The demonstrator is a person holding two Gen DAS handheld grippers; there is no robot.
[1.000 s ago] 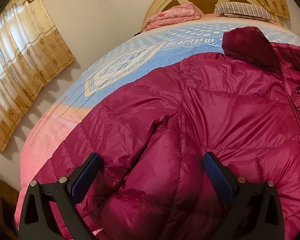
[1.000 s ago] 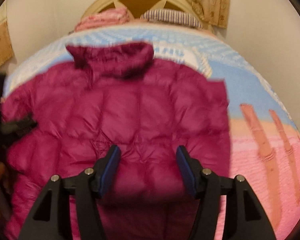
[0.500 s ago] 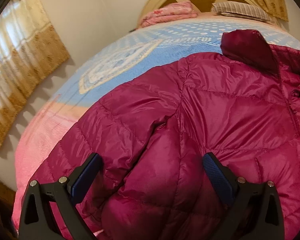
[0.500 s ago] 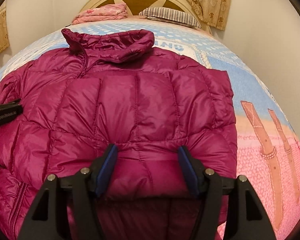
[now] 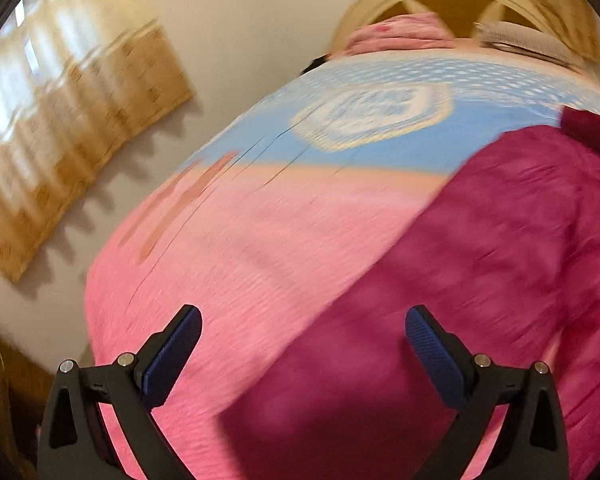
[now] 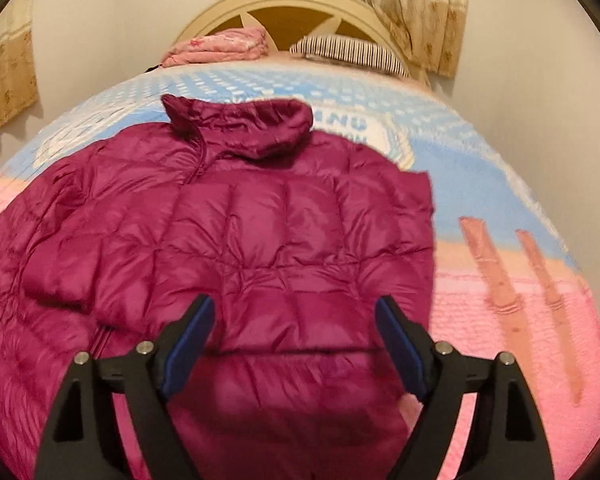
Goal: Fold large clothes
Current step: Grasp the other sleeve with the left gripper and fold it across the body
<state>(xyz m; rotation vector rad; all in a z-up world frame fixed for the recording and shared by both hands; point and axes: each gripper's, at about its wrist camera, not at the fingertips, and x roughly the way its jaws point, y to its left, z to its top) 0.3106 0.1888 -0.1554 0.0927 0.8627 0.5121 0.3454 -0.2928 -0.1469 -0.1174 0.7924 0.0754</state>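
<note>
A magenta quilted down jacket (image 6: 280, 232) lies flat on the bed, collar (image 6: 240, 120) towards the headboard, its right side folded in to a straight edge. My right gripper (image 6: 296, 332) hovers over the jacket's lower middle. Its jaws are opening, and the blue pads stand apart from the fabric, pressing on nothing. The left wrist view is blurred by motion. There my left gripper (image 5: 304, 344) is open and empty above the jacket's (image 5: 500, 260) left edge, where it meets the pink bedcover (image 5: 240, 260).
The bedcover (image 6: 500, 184) is pink near me and blue farther off. A folded pink quilt (image 6: 220, 46) and a striped pillow (image 6: 348, 52) sit by the cream headboard (image 6: 284, 4). Curtains (image 5: 60, 128) hang on the left wall. Dark wooden furniture (image 5: 4, 400) stands beside the bed's left corner.
The left gripper swung fast to the left, from over the jacket's sleeve to its edge and the bare pink bedcover. The right gripper's jaws widened and it rose a little.
</note>
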